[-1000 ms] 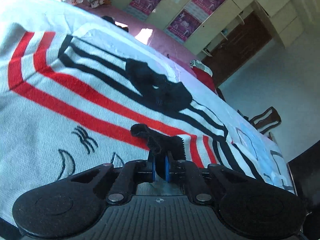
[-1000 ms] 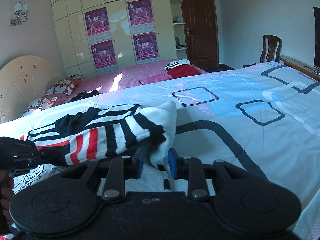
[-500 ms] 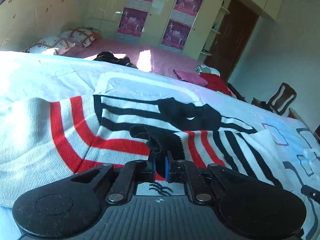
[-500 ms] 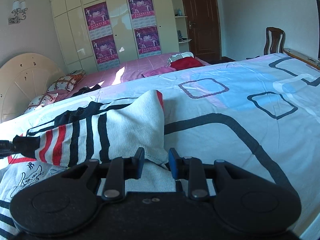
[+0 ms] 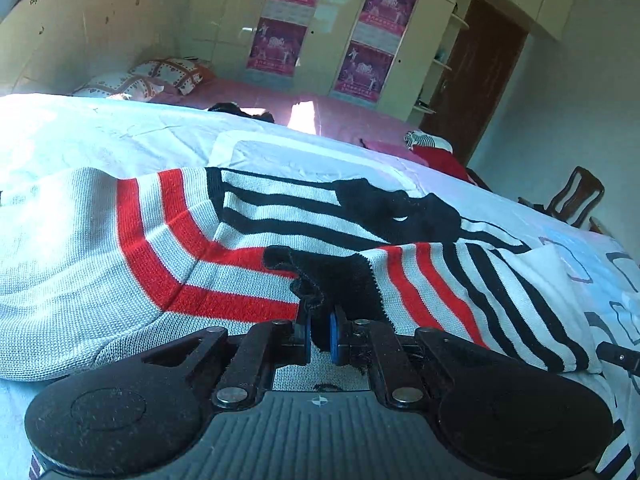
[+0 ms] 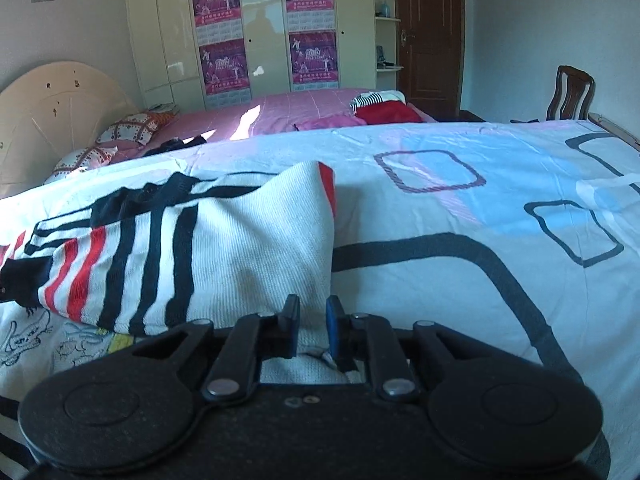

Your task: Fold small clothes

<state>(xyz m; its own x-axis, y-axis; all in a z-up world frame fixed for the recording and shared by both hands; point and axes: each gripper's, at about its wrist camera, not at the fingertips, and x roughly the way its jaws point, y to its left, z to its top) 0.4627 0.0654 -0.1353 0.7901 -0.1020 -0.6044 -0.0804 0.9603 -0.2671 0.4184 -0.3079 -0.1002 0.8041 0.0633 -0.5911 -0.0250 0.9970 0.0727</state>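
The wide bed under a pale blue and white sheet printed with dark rounded squares (image 6: 460,216) fills most of what I see, and behind it lies a second bed with a pink cover (image 6: 288,114), backed by a cream wardrobe wall carrying purple posters (image 6: 256,40). Spread on the near bed is the small white knitted sweater with red and black stripes (image 5: 132,248); one striped sleeve is folded across its body, and in my right view the white folded part (image 6: 256,248) rises as a soft hump just ahead of me. A dark wooden chair (image 6: 570,94) stands beyond the bed's far edge, beside a brown door (image 6: 430,28). On the pink bed rest a red folded cloth (image 6: 386,114) and patterned pillows (image 6: 136,130). My left gripper (image 5: 320,334) has its blue-padded fingers (image 5: 306,336) pressed together on the sleeve's black cuff (image 5: 320,276), low over the sweater's chest. My right gripper (image 6: 312,332) sits at the sweater's near edge with white knit between its fingers (image 6: 334,334), which stand slightly apart; whether they actually pinch the fabric I cannot tell
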